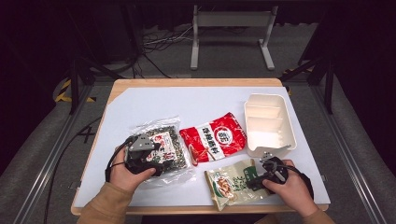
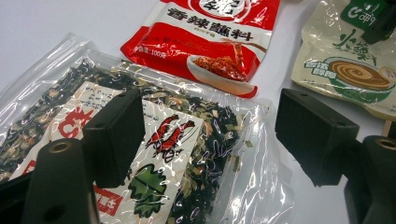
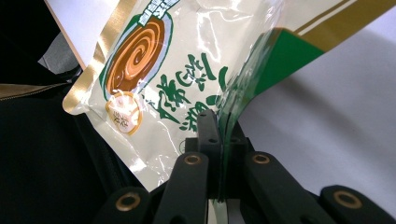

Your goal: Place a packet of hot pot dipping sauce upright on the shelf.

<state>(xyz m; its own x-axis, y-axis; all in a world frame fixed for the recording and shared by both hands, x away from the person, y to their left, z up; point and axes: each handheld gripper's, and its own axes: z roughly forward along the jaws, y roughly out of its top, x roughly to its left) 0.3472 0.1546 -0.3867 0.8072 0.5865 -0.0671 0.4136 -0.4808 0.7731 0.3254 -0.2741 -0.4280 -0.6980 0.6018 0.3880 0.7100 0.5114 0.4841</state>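
Two grippers work over a table: the right gripper [image 3: 219,140] has its jaws pinched on a green-and-cream pouch [image 3: 187,70] (edge rising straight ahead), while the left gripper [image 2: 210,140] gapes wide above a clear seaweed packet [image 2: 187,154] lying between its jaws.

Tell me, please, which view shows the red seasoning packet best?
The left gripper view: the red seasoning packet is close, its print and bowl picture sharp, though its top is cut off. The high view shows it whole but small, between the other packets.
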